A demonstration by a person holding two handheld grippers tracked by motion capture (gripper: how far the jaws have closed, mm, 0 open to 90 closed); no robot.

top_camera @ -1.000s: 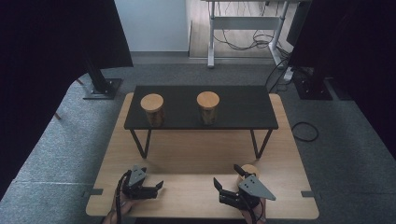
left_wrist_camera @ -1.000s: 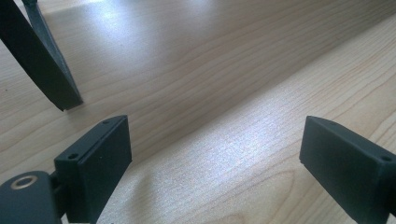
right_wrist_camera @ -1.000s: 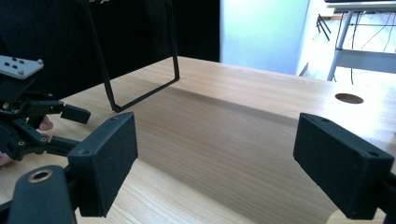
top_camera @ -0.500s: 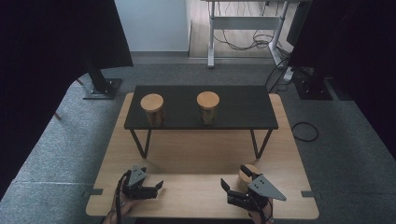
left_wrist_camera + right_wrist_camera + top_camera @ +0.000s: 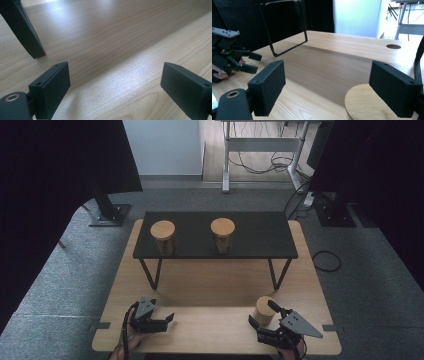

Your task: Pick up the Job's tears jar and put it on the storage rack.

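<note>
Light wood runs under both of my claws: the pale wooden tabletop (image 5: pixel 210 285). I count three round wooden canisters with flat wooden lids. One short wooden canister (image 5: pixel 264 310) stands on the tabletop just ahead of my right claw (image 5: pixel 263 320), between its jaws but nearer the right-hand one; in the right gripper view its lid (image 5: pixel 369 105) sits low beside that jaw. The jaws stand wide apart, and I cannot tell whether either pad touches it. The other two canisters (image 5: pixel 163 236) (image 5: pixel 222 234) stand side by side on the low black bench (image 5: pixel 260 236), well beyond both claws. My left claw (image 5: pixel 167 319) rests low over bare wood, jaws spread, nothing between them.
</note>
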